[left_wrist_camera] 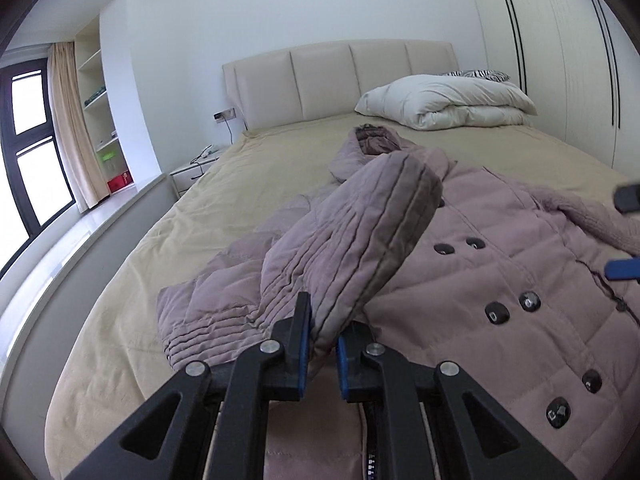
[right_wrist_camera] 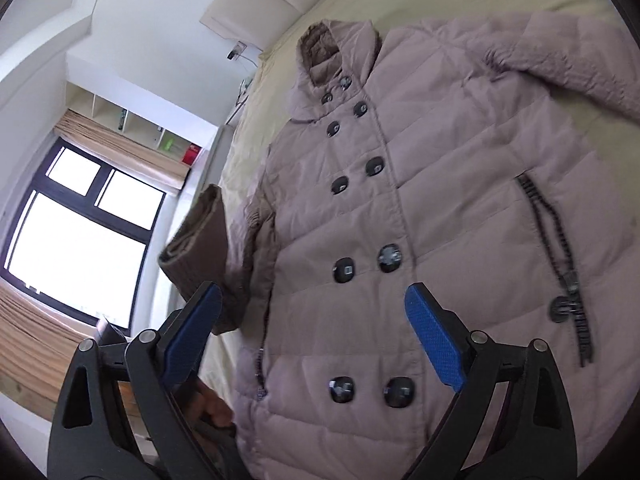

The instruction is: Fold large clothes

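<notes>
A mauve quilted coat (right_wrist_camera: 440, 184) with two rows of dark buttons lies front-up on the bed, hood toward the headboard. My left gripper (left_wrist_camera: 323, 344) is shut on the coat's left sleeve (left_wrist_camera: 360, 240) and holds it lifted, cuff end up in the air. The raised cuff (right_wrist_camera: 196, 248) also shows in the right wrist view, left of the coat body. My right gripper (right_wrist_camera: 314, 332) is open and empty above the coat's lower front. Its blue pads (left_wrist_camera: 622, 270) show at the right edge of the left wrist view. The other sleeve (right_wrist_camera: 560, 76) lies spread out to the right.
The bed (left_wrist_camera: 240, 184) has a tan sheet and a beige padded headboard (left_wrist_camera: 340, 80). A folded white duvet (left_wrist_camera: 448, 100) lies by the headboard. A nightstand (left_wrist_camera: 192, 172), shelves and a window (left_wrist_camera: 32, 152) stand to the left. A white wardrobe (left_wrist_camera: 560, 60) stands to the right.
</notes>
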Tool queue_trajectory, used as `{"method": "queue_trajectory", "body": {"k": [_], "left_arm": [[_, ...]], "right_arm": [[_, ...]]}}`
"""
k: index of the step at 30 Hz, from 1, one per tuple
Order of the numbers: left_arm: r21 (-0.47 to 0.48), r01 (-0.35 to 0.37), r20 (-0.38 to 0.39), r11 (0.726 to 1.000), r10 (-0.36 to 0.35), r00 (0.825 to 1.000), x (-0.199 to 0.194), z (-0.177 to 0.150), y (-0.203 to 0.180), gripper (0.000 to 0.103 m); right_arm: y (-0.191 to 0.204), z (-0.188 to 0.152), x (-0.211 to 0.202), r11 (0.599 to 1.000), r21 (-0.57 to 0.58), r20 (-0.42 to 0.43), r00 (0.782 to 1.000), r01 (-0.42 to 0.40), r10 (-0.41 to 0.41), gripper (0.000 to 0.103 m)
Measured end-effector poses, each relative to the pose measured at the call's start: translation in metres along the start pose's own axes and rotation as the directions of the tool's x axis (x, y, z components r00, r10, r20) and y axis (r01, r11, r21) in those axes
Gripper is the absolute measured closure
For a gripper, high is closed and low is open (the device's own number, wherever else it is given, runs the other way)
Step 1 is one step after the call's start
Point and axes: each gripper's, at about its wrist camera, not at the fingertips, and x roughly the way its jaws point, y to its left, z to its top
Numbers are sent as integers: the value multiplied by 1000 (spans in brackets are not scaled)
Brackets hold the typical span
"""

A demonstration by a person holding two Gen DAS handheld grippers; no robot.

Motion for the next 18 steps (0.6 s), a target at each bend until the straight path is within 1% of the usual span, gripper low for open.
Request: {"method": "queue_trajectory", "body": {"k": [2,4,5,7,9,11,13,14,16,17,18], "left_arm": [[53,-3,3,999,3,1000,-2,-5,-8,91],[98,-13,15,995,11,1000,-7,-13,-15,91],[112,-14,19,994,12,1000,-13,-14,-20,91],[126,-10,23,992,8,1000,-16,-19,-24,91],[140,-6,30,990,1,1000,-16,-21,-26,91],[155,-1,36,988,-5,999,-17,-24,-28,91],[167,5,42,986,-12,999,-17,-25,-31,91],[165,7,43,986,-14,999,-17,-26,-31,91],[146,8,40,989,-14,999,-15,-25,-28,91],[131,6,41,991,-12,999,-14,-25,-25,91],[111,5,41,994,-10,999,-13,-25,-21,90]], "right_arm": [[5,8,26,995,43,-64,993,-93,95,9],[16,15,52,982,80,-115,977,-170,179,9],[24,18,64,977,81,-139,969,-196,206,9],[42,23,87,973,72,-188,955,-221,231,9],[56,28,108,962,84,-234,934,-259,271,9],[68,33,128,962,83,-272,923,-259,272,9],[71,38,147,966,100,-300,918,-238,258,11],[73,39,155,965,104,-316,912,-242,263,16],[80,40,171,960,82,-366,888,-267,278,53],[83,38,178,967,57,-383,889,-248,250,60],[86,38,184,970,38,-393,889,-238,234,70]]}}
